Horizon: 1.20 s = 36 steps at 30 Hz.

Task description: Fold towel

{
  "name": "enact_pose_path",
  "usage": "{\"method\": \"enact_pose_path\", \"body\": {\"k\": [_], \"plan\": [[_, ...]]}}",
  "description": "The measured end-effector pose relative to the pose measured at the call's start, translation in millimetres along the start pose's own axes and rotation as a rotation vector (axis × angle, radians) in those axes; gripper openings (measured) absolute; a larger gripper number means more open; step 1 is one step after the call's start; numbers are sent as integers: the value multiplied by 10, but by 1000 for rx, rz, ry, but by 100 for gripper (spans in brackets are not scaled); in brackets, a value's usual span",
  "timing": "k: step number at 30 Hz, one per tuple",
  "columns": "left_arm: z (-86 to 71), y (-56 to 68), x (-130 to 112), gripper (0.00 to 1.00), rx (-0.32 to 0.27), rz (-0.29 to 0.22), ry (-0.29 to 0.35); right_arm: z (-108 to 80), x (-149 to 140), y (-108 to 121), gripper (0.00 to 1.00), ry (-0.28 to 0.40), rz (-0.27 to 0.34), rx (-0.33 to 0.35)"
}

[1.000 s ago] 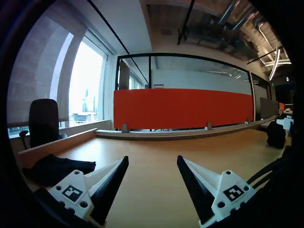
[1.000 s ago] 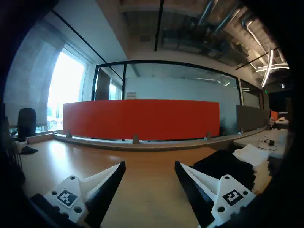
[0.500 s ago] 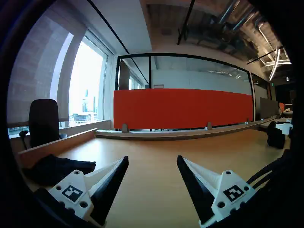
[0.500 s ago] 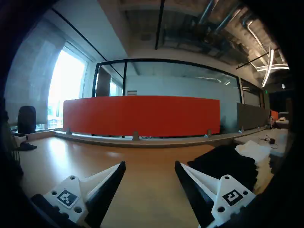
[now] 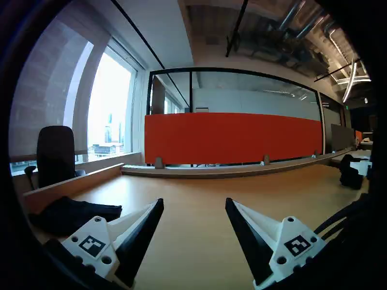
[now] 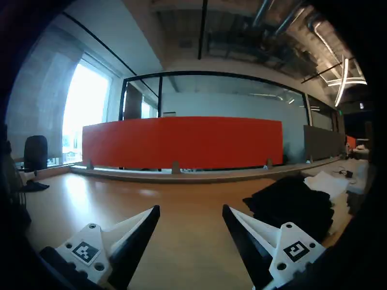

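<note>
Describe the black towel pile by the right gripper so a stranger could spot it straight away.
Start at the long red partition along the far edge of the wooden desk. Follow the desk rightwards, past the open right gripper, to the black towel pile. It is the dark heap, next to white folded cloths.

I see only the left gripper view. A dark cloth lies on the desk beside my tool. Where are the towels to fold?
Observer: In the right gripper view, black towels lie in a stack on the desk, just ahead of the right tool, off to the right of its fingers.
Operator: Are there also white ones?
Observer: Yes. White towels lie directly behind the black stack, against it.
Operator: Does the right tool hold anything?
Observer: No. Its jaws stand open, with bare desk between them.
</note>
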<state>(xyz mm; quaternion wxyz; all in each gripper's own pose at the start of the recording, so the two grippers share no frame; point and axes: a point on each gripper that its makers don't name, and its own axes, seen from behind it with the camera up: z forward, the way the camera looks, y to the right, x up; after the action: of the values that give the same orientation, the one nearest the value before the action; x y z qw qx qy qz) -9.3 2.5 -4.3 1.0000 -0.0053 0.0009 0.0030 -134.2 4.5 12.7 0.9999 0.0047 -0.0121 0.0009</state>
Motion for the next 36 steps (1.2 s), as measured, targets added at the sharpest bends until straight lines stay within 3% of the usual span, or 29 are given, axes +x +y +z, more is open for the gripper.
{"method": "enact_pose_path", "body": {"k": [36], "plan": [[-3, -4, -8, 94, 0, 0, 0, -46, 1, -56, 100, 18, -12, 2]]}}
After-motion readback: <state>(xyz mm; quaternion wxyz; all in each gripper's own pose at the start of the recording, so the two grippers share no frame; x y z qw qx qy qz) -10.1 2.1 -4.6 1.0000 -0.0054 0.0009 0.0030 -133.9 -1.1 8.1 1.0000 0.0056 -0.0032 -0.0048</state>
